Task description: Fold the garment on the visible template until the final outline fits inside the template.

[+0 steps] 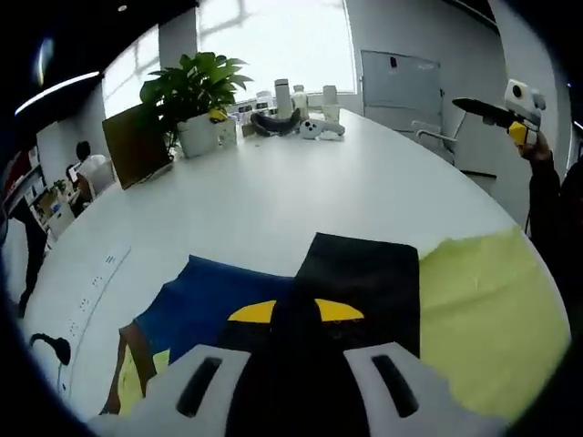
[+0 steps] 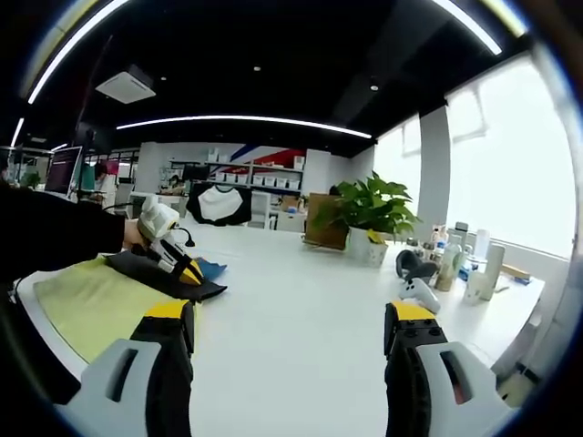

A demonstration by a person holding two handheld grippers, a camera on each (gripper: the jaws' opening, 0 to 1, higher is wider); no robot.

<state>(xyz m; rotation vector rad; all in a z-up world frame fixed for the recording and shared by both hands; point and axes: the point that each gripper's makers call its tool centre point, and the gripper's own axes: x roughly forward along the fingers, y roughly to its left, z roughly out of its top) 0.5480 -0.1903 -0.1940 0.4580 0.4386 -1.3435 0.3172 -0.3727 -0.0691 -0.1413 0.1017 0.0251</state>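
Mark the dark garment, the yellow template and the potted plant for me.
dark garment (image 1: 364, 282), left gripper view, flat top panel.
yellow template (image 1: 483, 319), left gripper view, bare middle.
potted plant (image 2: 373, 208), right gripper view, its leaves.

We see a black and blue garment on a yellow-green template, over a white table.

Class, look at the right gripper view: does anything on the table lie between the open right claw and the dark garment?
Nothing visible does. Bare white table lies between the right claw and the garment, where the left claw already is.
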